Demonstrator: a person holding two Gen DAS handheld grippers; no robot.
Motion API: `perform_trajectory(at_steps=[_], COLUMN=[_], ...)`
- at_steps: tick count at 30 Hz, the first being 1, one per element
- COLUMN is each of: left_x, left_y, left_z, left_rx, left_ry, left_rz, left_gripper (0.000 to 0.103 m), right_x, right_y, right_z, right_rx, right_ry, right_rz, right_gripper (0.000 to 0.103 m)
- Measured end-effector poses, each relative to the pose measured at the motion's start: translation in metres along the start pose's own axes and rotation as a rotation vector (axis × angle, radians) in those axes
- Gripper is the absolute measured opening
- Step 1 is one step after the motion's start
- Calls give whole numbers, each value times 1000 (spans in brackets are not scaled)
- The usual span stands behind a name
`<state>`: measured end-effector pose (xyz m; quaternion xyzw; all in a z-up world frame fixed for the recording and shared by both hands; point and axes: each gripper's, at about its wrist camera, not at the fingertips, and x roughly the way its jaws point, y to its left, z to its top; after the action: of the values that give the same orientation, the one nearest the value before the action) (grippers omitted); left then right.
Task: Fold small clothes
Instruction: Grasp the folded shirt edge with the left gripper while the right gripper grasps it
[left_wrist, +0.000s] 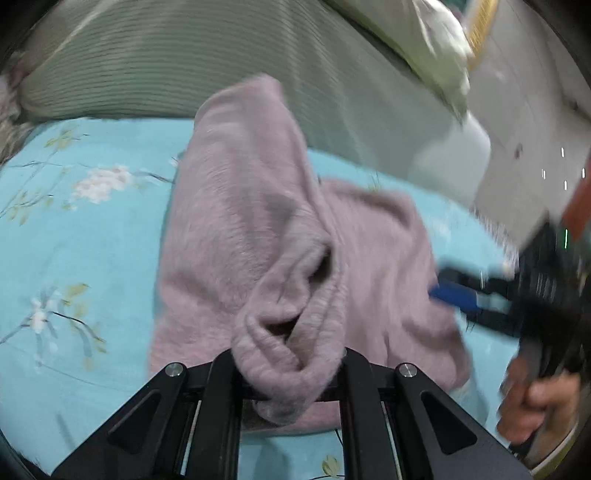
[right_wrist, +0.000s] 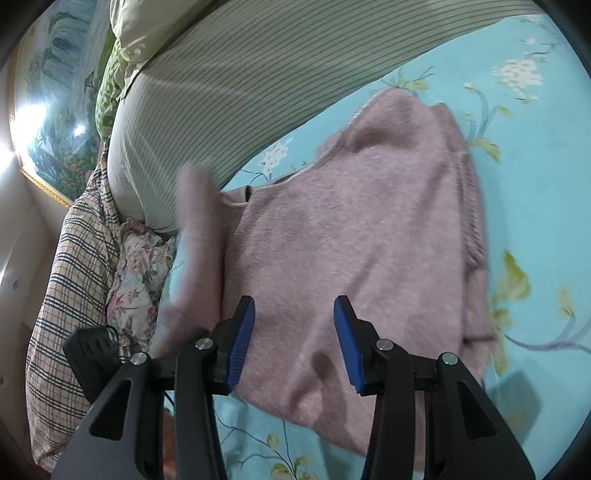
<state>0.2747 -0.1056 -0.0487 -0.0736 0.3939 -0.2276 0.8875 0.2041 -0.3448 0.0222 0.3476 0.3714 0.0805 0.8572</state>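
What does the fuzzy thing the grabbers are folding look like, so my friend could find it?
Look at the big turquoise bedsheet printed with white blossoms. In its middle lies a crumpled mauve-pink sweater, with a bunched part of it pinched in the left gripper. It is the only plain, fluffy knit there; the green striped quilt and checked pillow beside it are patterned.

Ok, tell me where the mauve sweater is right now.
The mauve sweater lies on the blue floral bedsheet, beside the striped quilt. The left hand-held gripper lifts a bunched fold of it; the right hand-held gripper hangs open above it.
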Motion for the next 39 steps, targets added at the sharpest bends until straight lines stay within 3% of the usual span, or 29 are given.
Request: perform_trajectory(at_steps=[2,6,13,15,16,17,23,26,30,35,39], left_x=[9,8,-2,-4,-4,-5,-23,-24,-9,10,24], left_y=[-6,-7,-9,-7,-7,-8,-25,-45,-76,-101,-111], left_z=[-8,-15,-15,-16,-15,-14,-8,-8,-17,-33,-37], left_rx=[12,16,26,19,16,16,15,17,39,57,64], left_ry=[27,33,21,20,18,15,-10,-16,26,89,136], left_rz=[-8,-15,-24,-29,-31,-34,-109,-160,-217,-261,-266], left_gripper=[8,8,8,8,8,8,8,8,9,9,9], right_x=[17,57,128,140,143,144,70,40,12,-4,-3], right_y=[3,11,23,22,23,25,41,34,0,-49,-64], right_z=[7,24,69,79,83,86,98,103,98,90,88], right_rx=[-7,-12,-28,-31,-40,-35,-114,-152,-147,-62,-71], right_ry=[35,107,146,132,129,125,-12,-47,-68,-76,-74], right_rz=[15,37,47,13,5,8,43,-2,-98,-141,-181], right_gripper=[65,65,64,35,16,15,13,13,13,13,13])
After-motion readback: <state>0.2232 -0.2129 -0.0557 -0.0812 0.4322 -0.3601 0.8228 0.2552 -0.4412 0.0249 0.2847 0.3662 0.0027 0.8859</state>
